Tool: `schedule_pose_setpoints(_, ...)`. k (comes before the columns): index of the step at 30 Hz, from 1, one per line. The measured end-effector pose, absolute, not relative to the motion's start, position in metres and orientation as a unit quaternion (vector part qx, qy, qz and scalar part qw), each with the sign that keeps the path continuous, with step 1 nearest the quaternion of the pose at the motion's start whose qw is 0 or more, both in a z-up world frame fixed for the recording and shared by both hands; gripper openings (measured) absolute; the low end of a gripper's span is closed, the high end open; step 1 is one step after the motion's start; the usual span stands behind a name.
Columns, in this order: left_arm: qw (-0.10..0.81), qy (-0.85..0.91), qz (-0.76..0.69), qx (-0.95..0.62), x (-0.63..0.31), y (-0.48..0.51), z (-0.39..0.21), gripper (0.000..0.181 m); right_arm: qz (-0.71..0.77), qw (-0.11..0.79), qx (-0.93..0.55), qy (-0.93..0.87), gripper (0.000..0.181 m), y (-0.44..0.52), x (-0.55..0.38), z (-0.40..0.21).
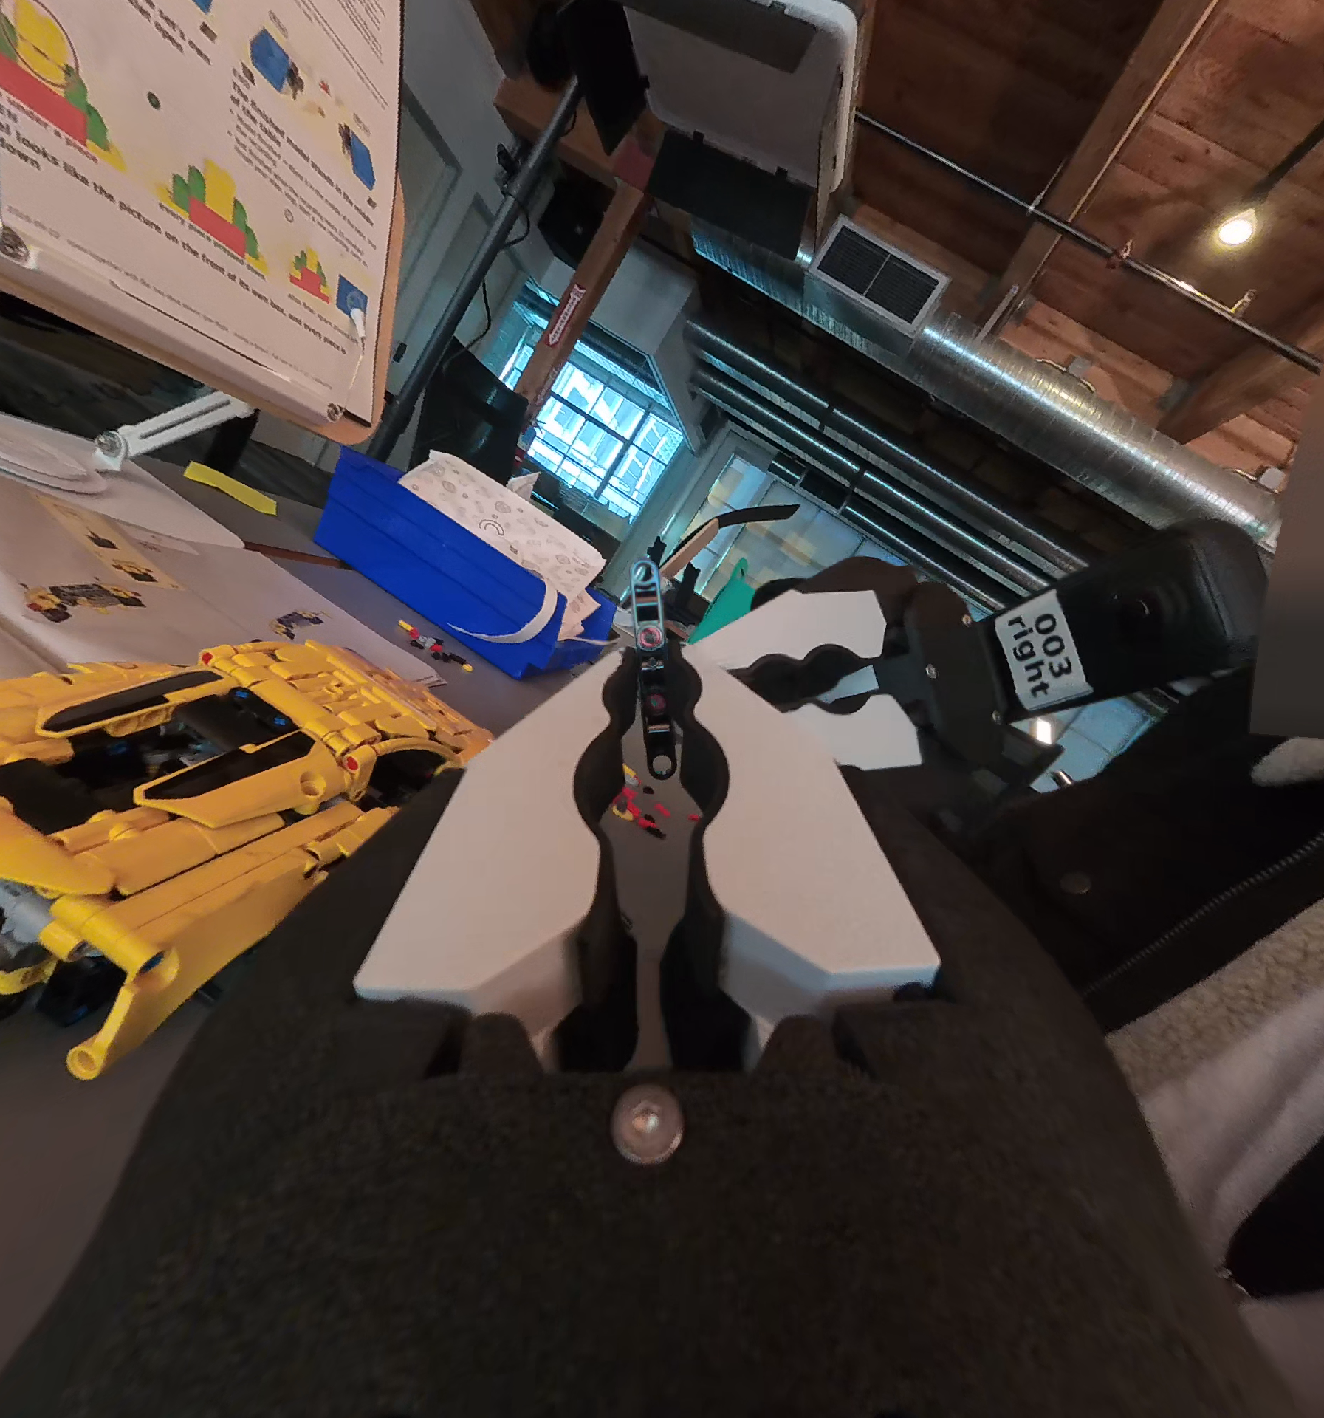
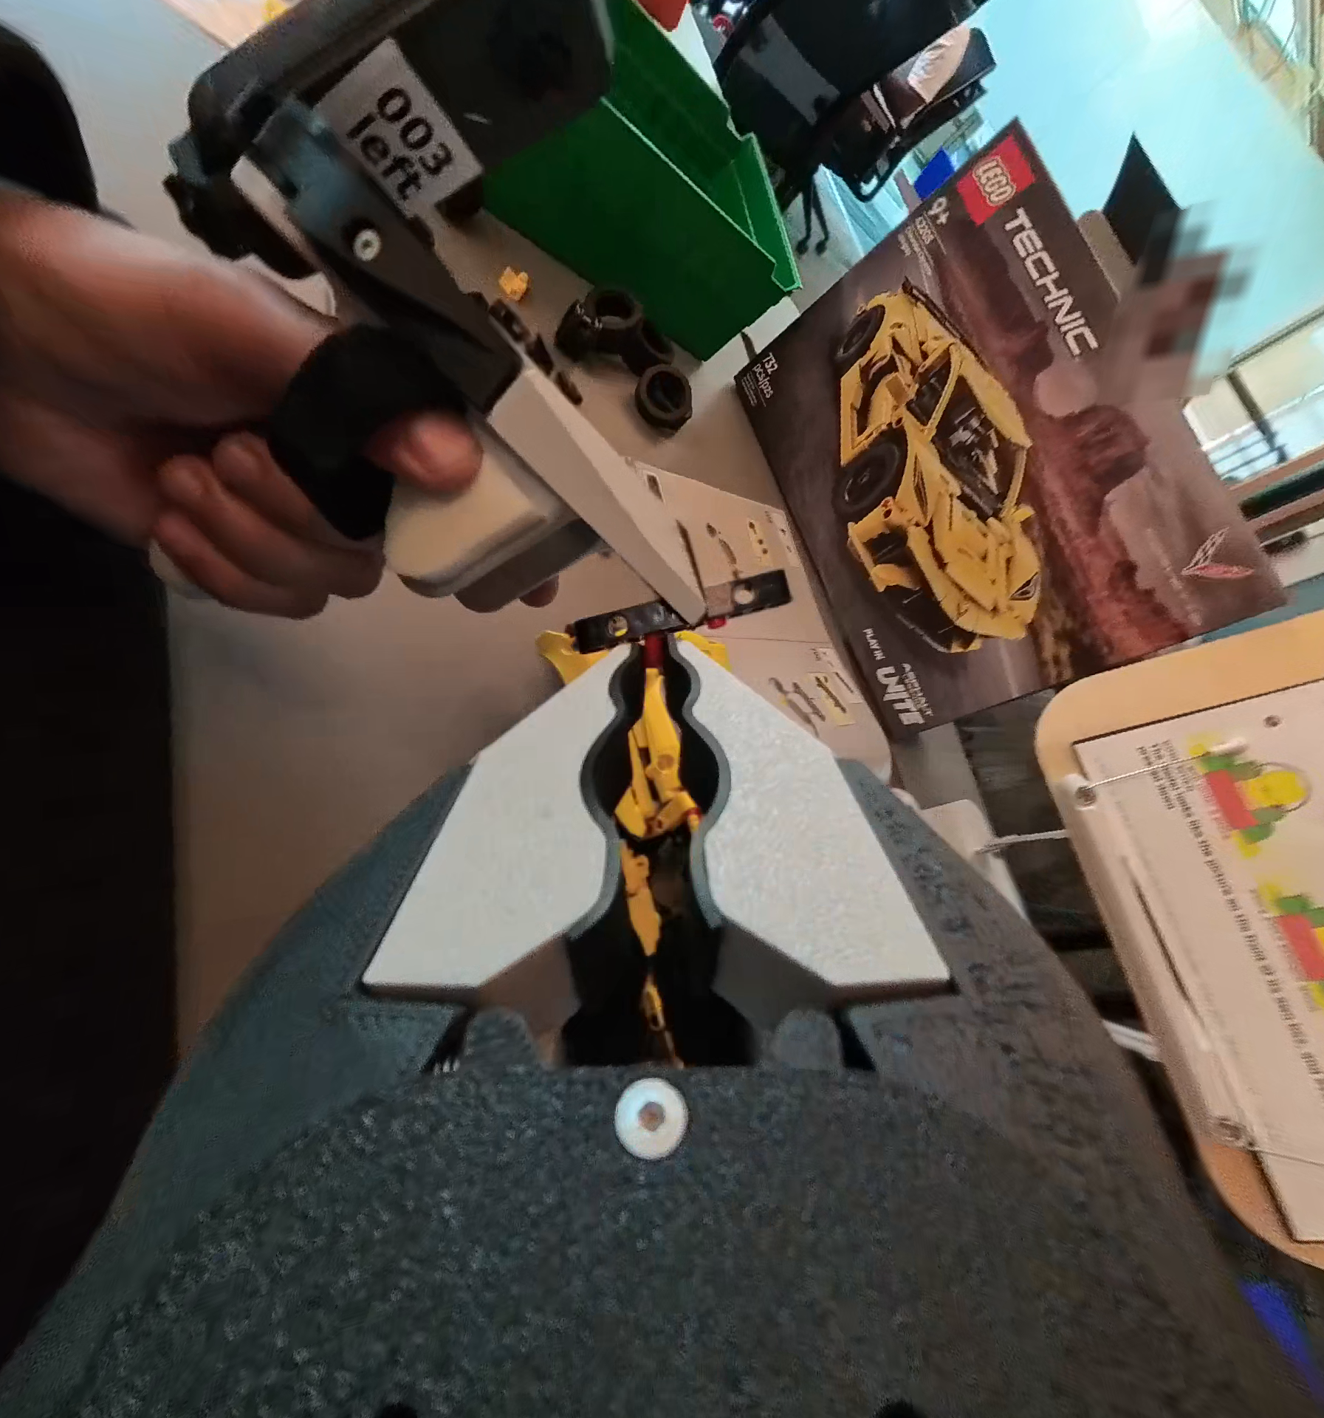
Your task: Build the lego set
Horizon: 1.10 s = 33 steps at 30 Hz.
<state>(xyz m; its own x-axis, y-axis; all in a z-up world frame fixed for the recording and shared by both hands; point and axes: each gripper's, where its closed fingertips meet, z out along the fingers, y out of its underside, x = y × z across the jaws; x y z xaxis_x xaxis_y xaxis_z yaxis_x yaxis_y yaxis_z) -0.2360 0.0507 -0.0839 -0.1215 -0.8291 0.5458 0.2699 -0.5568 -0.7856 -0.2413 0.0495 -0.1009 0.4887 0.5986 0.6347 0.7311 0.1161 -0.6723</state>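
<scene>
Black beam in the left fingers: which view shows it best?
Left wrist view. The black beam stands end-up, clamped between the fingers, its holes and red pins facing the camera. The right wrist view shows it edge-on, partly covered by the left gripper.

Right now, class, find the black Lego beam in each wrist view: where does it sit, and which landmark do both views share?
Left wrist view: the black beam stands upright at centre, pinched in the left gripper jaws.
Right wrist view: it lies crosswise just above centre, past the right gripper, which pinches a red pin.
Shared landmark: the yellow car model.
</scene>
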Motion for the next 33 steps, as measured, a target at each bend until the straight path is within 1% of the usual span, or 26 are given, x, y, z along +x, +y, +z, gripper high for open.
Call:
schedule_pose_setpoints(3, 0.408, 0.263, -0.689, -0.538, -0.236, 0.052, -0.084, 0.007, -0.03, 0.549, -0.681, -0.484, 0.003, 0.051, -0.242, -0.102)
schedule_pose_setpoints(7, 0.41, 0.266, -0.68, -0.547, -0.234, 0.053, -0.087, 0.007, -0.031, 0.544, -0.686, -0.482, 0.003, 0.052, -0.242, -0.104)
schedule_pose_setpoints(10, 0.391, 0.259, -0.683, -0.56, -0.232, 0.055, -0.093, 0.007, -0.035, 0.539, -0.689, -0.483, 0.003, 0.055, -0.24, -0.11)
schedule_pose_setpoints(13, 0.36, 0.247, -0.695, -0.571, -0.231, 0.058, -0.099, 0.007, -0.07, 0.538, -0.674, -0.502, 0.003, 0.056, -0.238, -0.115)
schedule_pose_setpoints(18, 0.351, 0.242, -0.702, -0.571, -0.231, 0.059, -0.099, 0.007, -0.005, 0.527, -0.701, -0.48, 0.004, 0.056, -0.238, -0.117)
schedule_pose_setpoints(20, 0.349, 0.241, -0.702, -0.572, -0.231, 0.059, -0.1, 0.007, 0.0, 0.522, -0.705, -0.481, 0.004, 0.055, -0.237, -0.117)
schedule_pose_setpoints(26, 0.341, 0.24, -0.706, -0.572, -0.231, 0.059, -0.1, 0.007, -0.029, 0.527, -0.689, -0.496, 0.004, 0.056, -0.237, -0.118)
schedule_pose_setpoints(29, 0.335, 0.247, -0.704, -0.575, -0.23, 0.057, -0.103, 0.007, -0.07, 0.518, -0.669, -0.528, 0.004, 0.054, -0.236, -0.12)
schedule_pose_setpoints(33, 0.344, 0.251, -0.704, -0.568, -0.228, 0.054, -0.1, 0.007, -0.083, 0.518, -0.66, -0.537, 0.004, 0.052, -0.234, -0.116)
